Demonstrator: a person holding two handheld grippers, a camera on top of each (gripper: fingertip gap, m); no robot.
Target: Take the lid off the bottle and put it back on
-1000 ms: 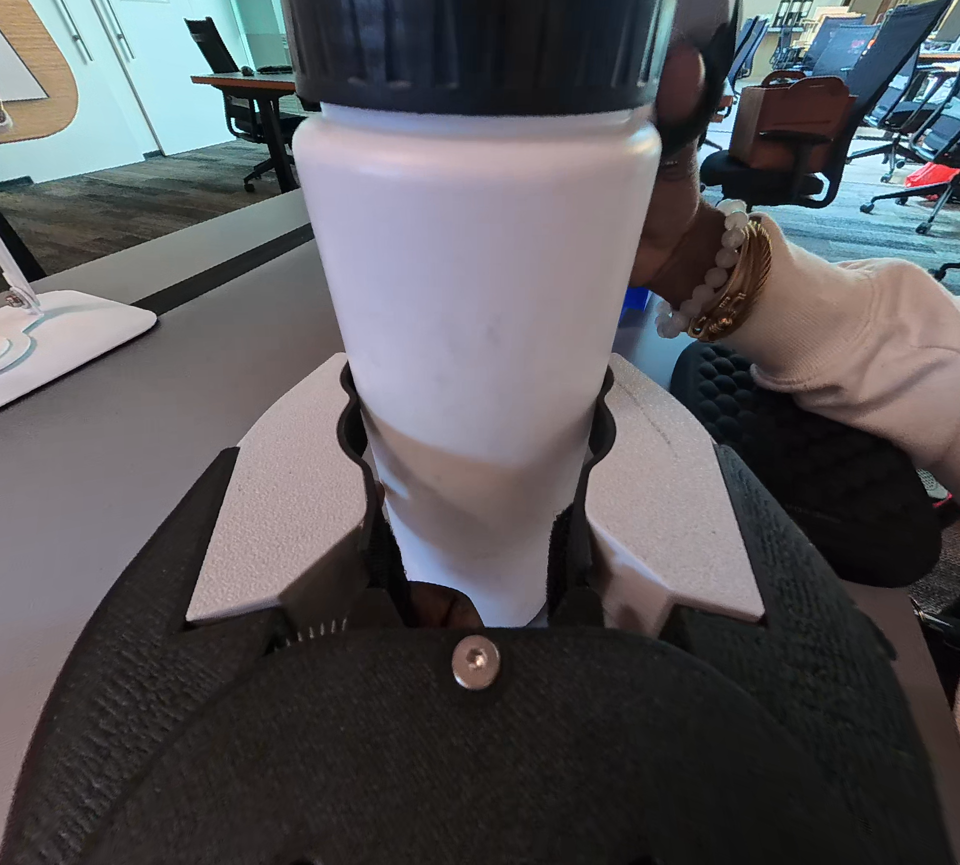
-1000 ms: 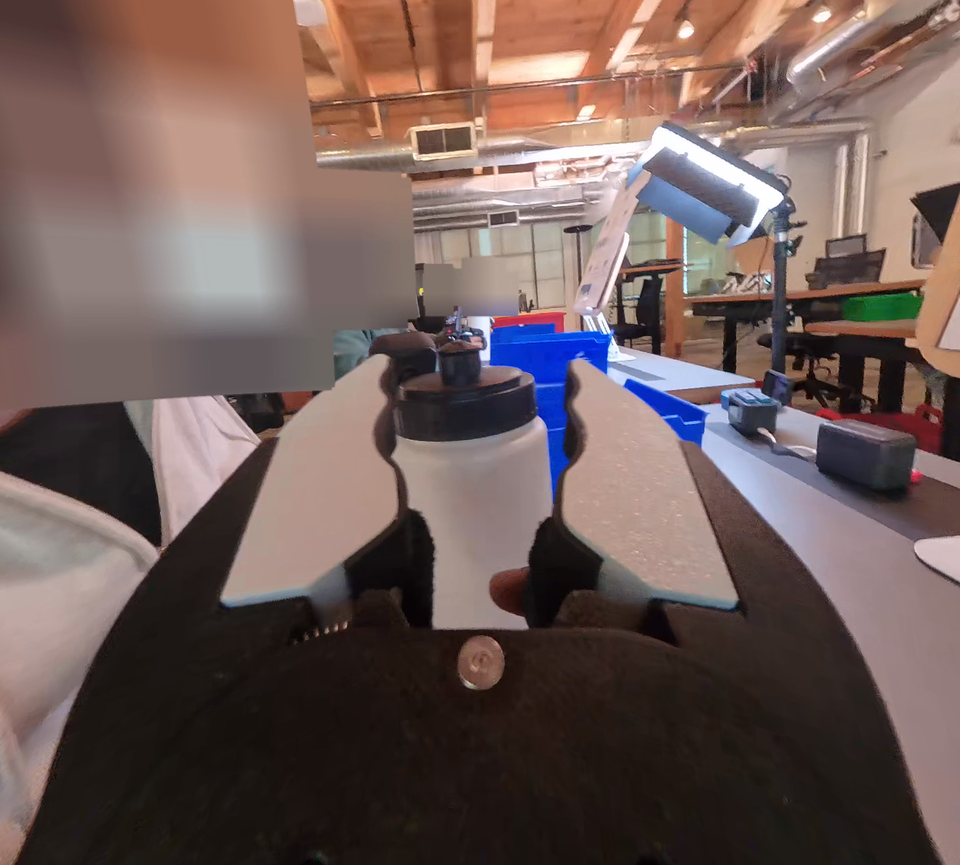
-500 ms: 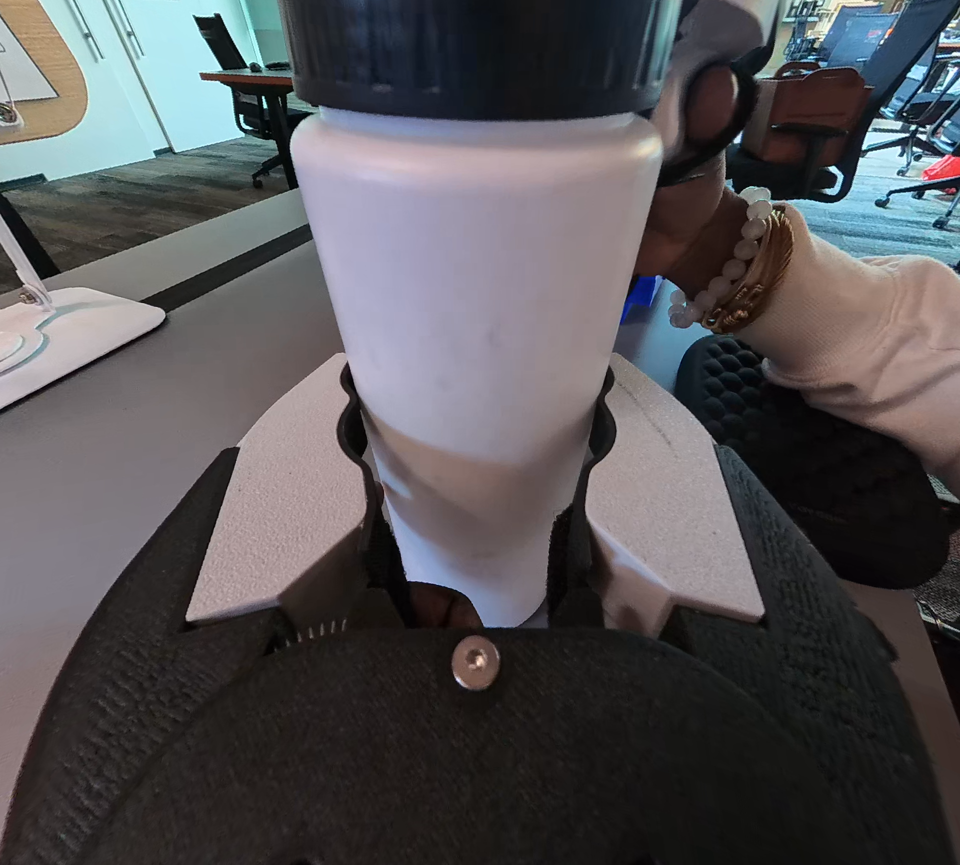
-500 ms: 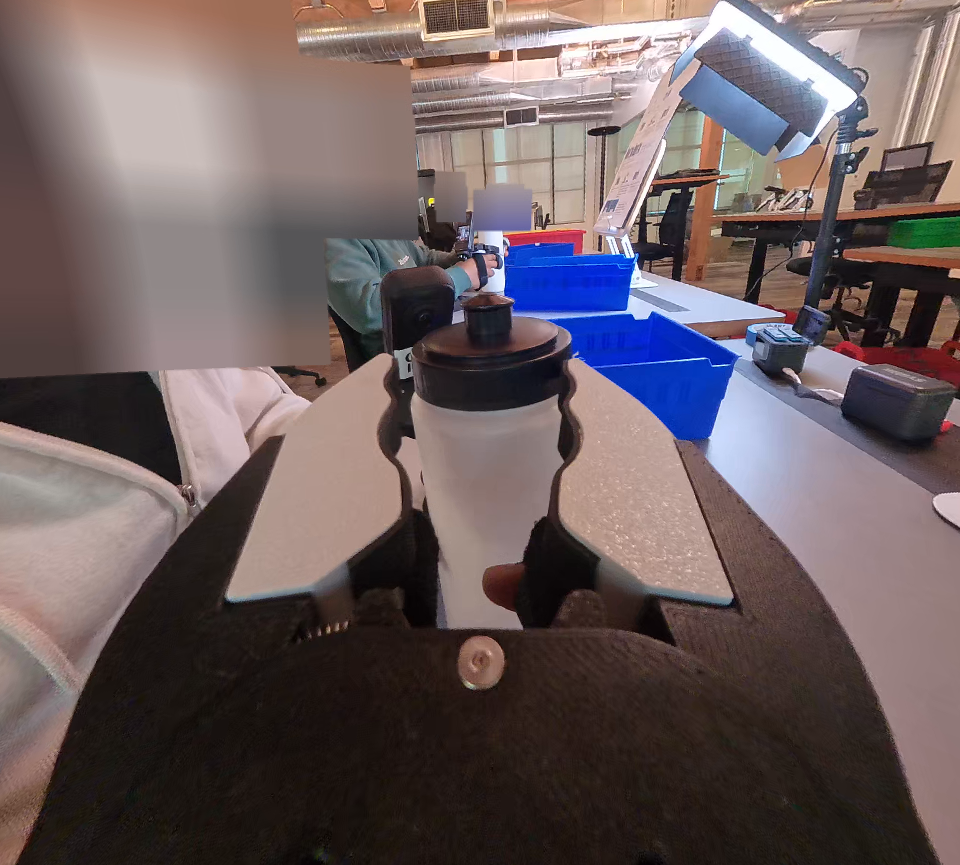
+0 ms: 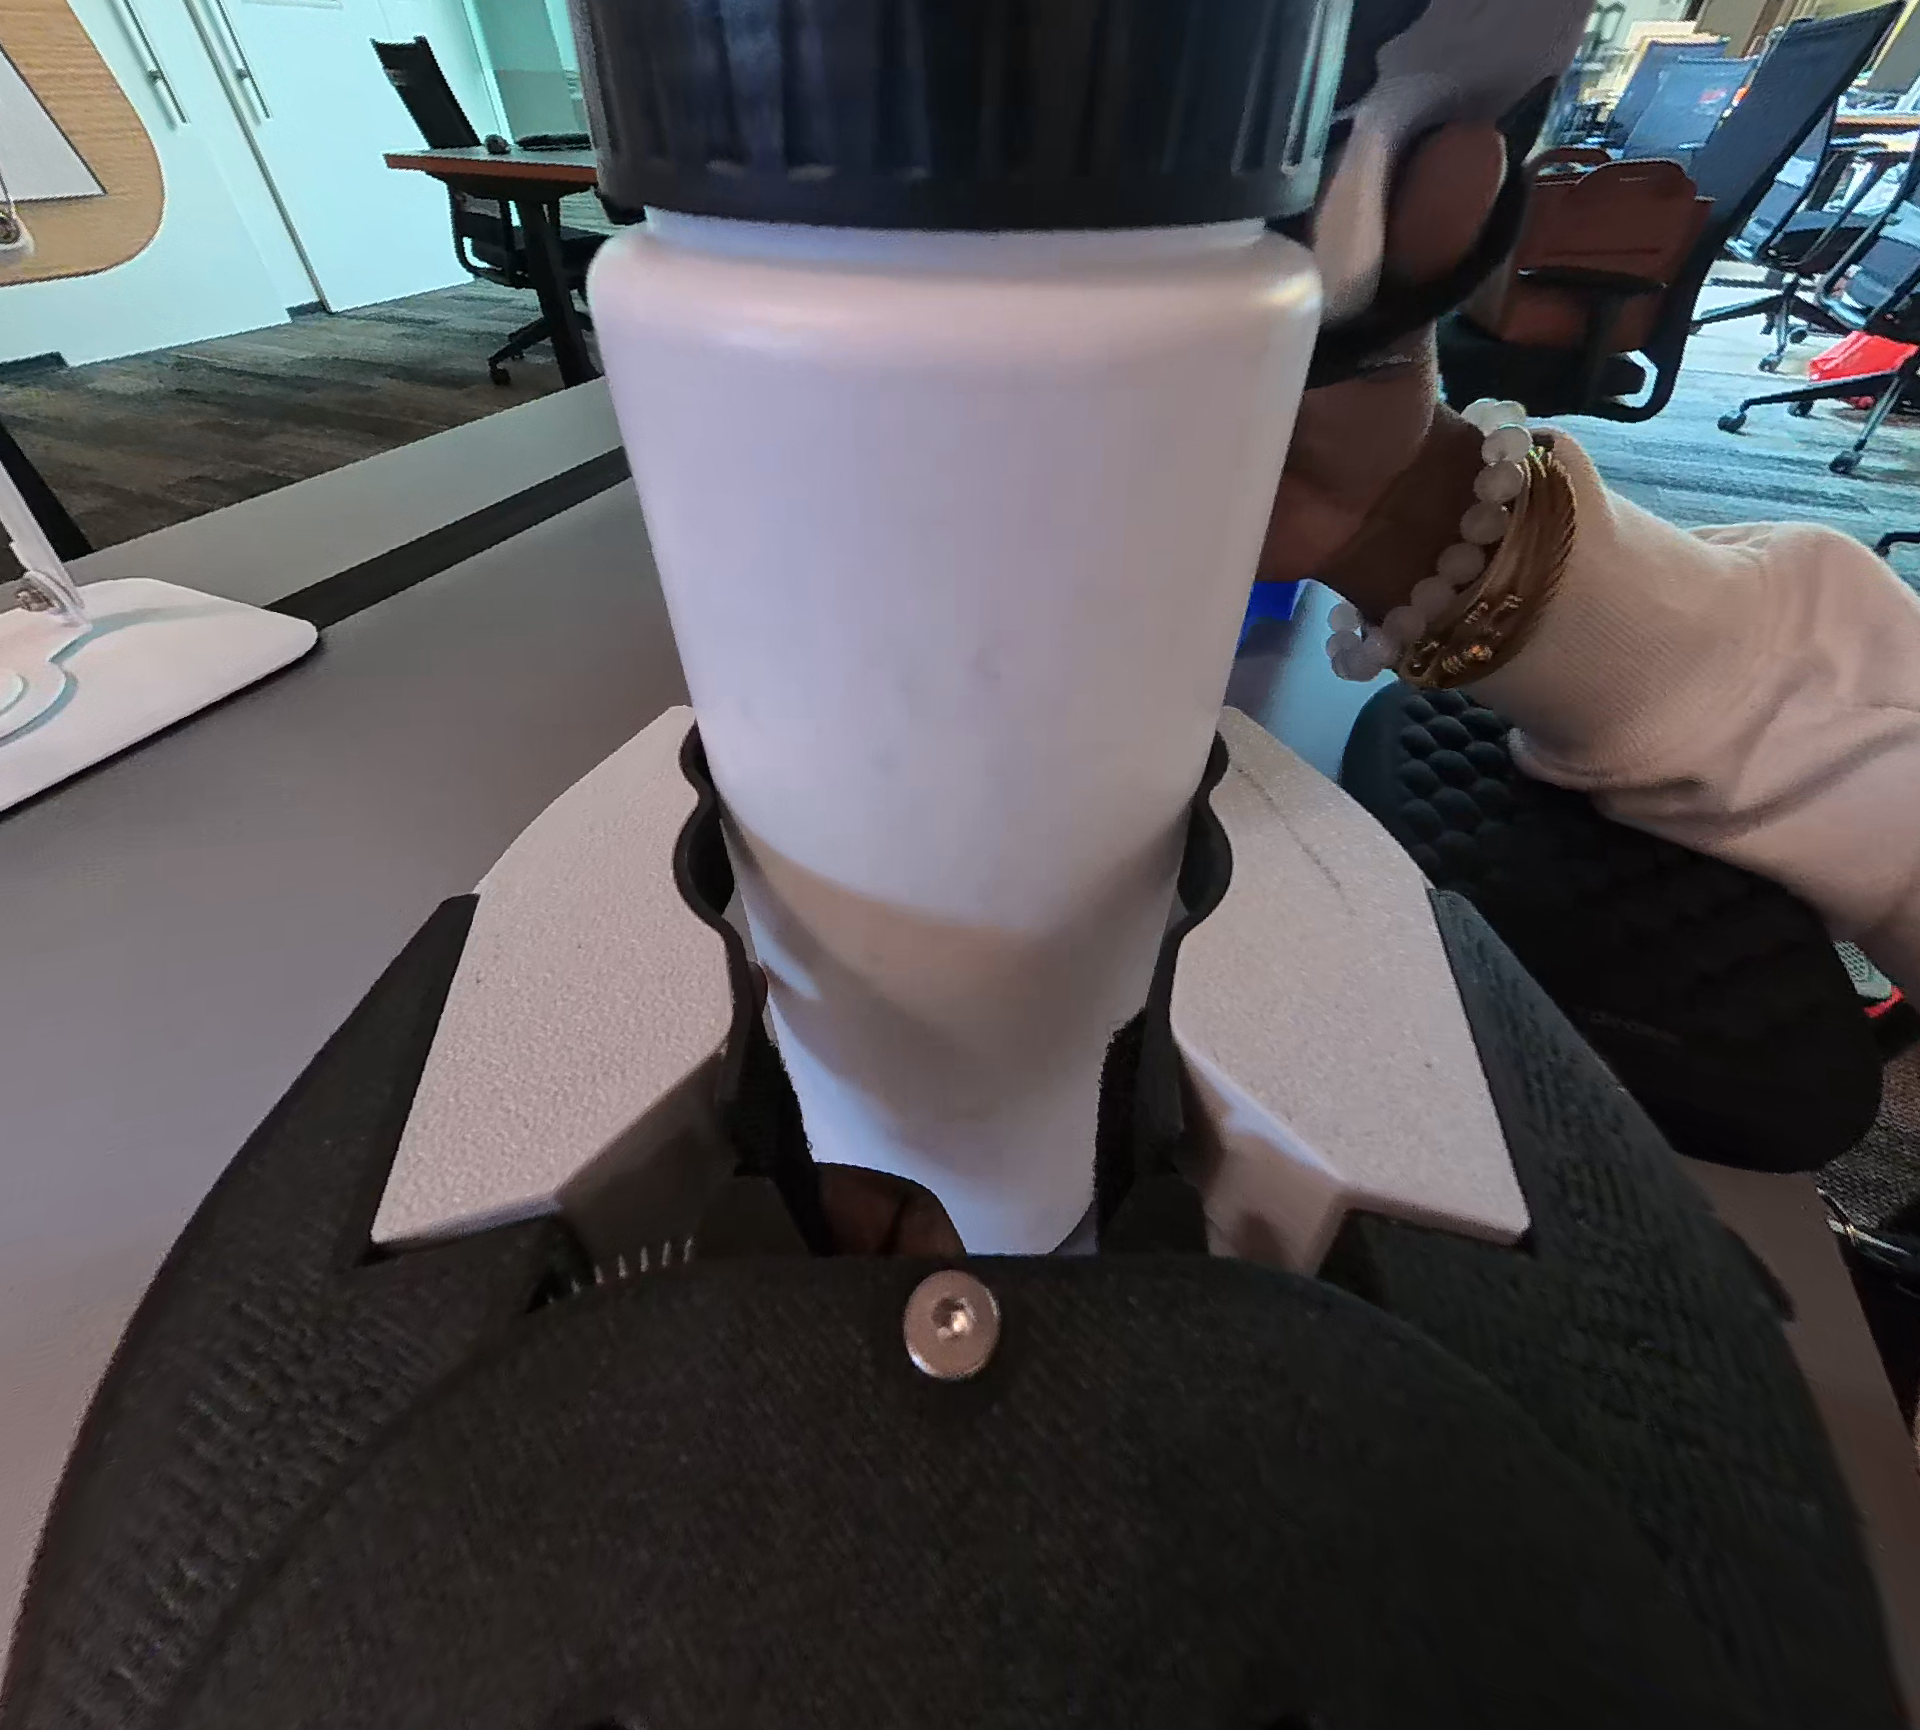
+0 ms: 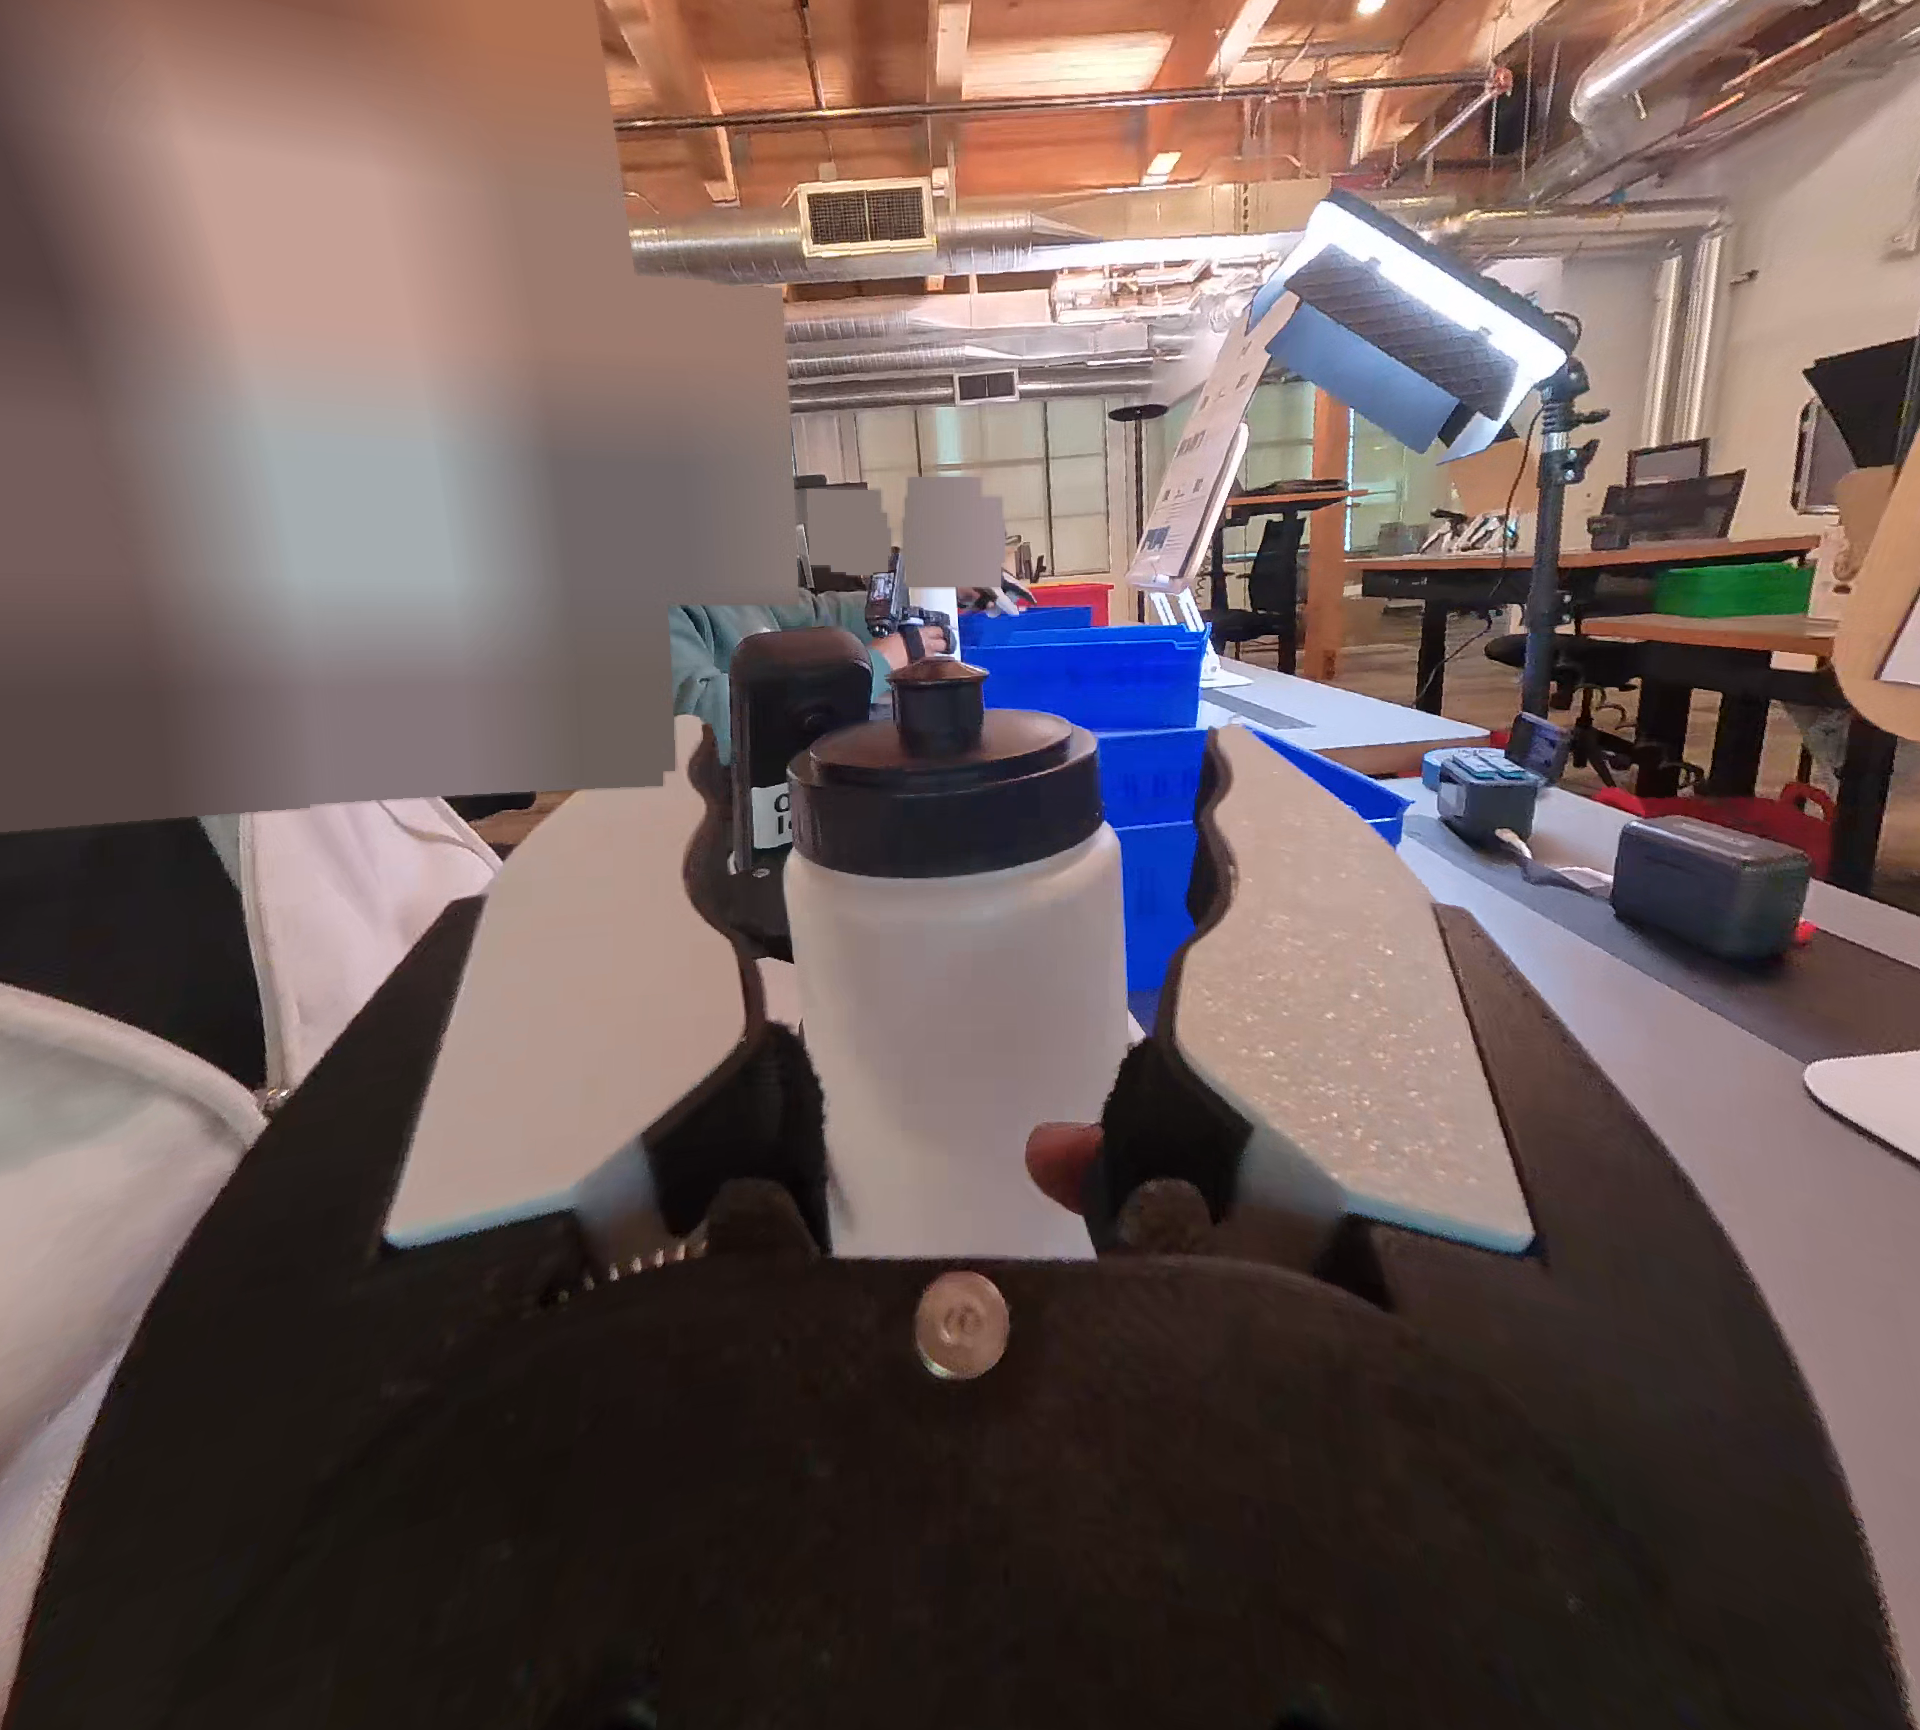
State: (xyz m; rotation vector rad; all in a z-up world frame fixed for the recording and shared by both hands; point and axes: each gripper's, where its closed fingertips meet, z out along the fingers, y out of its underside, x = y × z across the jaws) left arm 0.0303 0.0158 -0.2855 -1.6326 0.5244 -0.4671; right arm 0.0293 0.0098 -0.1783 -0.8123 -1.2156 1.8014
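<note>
The left hand-held gripper (image 5: 951, 901) is clamped on the lower body of the white bottle (image 5: 956, 620), holding it upright above the grey tabletop (image 5: 260, 849). The black lid (image 5: 956, 7) sits on the bottle. The right hand-held gripper (image 6: 951, 839) stands with its fingers (image 6: 1340, 1005) apart on either side of the bottle, beside the lid (image 6: 940, 807) without touching it. Blue bins (image 6: 1101, 693) stand behind.
</note>
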